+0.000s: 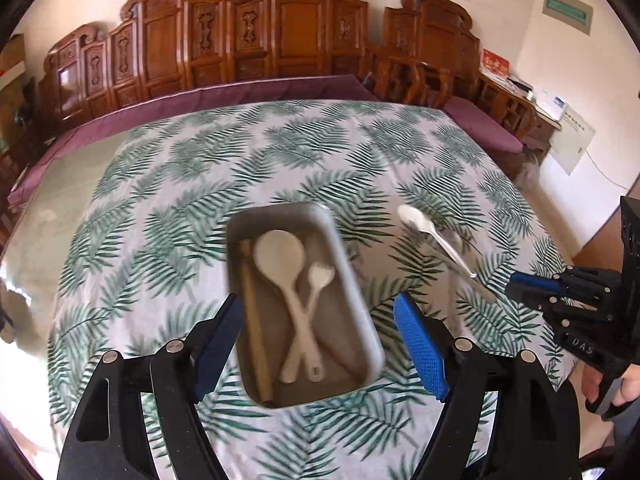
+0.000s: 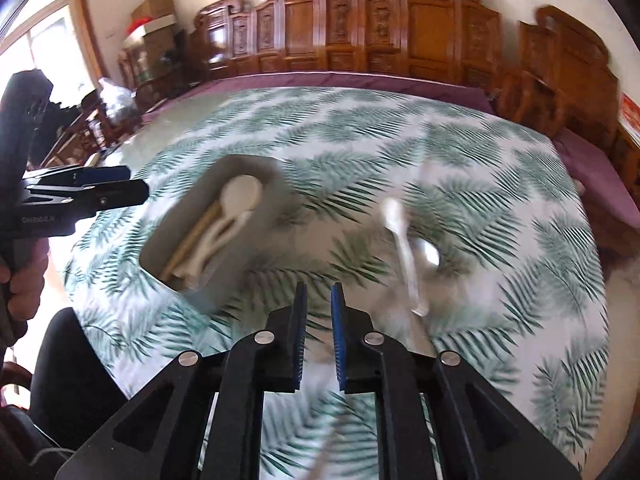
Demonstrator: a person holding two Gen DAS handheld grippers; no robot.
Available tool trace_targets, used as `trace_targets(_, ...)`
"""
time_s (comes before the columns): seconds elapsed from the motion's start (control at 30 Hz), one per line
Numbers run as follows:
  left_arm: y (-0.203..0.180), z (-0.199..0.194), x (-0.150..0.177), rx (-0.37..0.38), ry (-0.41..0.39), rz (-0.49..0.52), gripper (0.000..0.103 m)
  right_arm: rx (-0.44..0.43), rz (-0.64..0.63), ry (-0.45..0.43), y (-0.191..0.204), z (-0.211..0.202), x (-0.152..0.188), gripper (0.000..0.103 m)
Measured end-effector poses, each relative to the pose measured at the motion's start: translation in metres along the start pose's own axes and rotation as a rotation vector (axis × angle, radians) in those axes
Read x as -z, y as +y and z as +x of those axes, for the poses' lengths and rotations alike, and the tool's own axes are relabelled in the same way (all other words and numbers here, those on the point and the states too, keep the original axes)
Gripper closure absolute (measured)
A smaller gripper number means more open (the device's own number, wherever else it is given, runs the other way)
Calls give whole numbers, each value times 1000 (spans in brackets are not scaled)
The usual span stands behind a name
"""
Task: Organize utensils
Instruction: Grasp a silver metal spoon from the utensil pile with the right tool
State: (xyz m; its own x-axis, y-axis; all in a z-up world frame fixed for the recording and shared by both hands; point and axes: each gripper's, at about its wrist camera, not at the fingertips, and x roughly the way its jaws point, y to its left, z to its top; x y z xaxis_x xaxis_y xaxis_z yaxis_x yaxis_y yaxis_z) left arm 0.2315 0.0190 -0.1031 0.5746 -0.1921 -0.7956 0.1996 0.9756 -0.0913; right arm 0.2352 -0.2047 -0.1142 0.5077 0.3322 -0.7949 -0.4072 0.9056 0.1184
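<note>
We hold our left gripper (image 1: 320, 344) low over the near end of the grey tray (image 1: 362, 300), its blue-padded fingers (image 1: 420, 352) spread wide with nothing between them. The tray sits on the leaf-patterned tablecloth (image 1: 180, 216) and carries a large white spoon (image 1: 280, 264), a smaller white spoon (image 1: 320, 280) crossing its handle, and a wooden stick-like utensil (image 1: 256, 320) lying along the tray's left wall. To the right of the tray, apart from it, a loose white spoon (image 1: 424, 228) lies on the cloth with its handle pointing toward us; beside it there seems to be a metal spoon (image 2: 430, 254), though blur keeps us from being sure of its shape. Our right gripper (image 2: 319, 340) hovers above the cloth between the tray and the loose white spoon, its jaws drawn close but with a narrow gap showing, and nothing is gripped. Nothing lies between this gripper and the loose spoon's handle end. Behind the table runs a purple cushion (image 1: 240, 92) on a carved wooden bench (image 1: 280, 32), and cardboard boxes (image 2: 156, 16) are stacked in the far left corner near a window (image 2: 40, 32).
</note>
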Motion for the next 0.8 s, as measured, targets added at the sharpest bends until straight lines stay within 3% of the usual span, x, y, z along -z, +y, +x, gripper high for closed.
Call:
trace_targets(0.1,-16,10,-1,15,13,20,29,28,44,6,-26,-3,10,89)
trace_targets(0.23,-32,22,0,32,34,33,29,46,71,14,-48,1,19,77)
trace_targets(0.4,-48,34,7,39,65,59,29,49,92,43,-65,22,24,77)
trace_targets(0.8,-58,45,7,41,90,64,29,29,42,96,-76,97,-17,77)
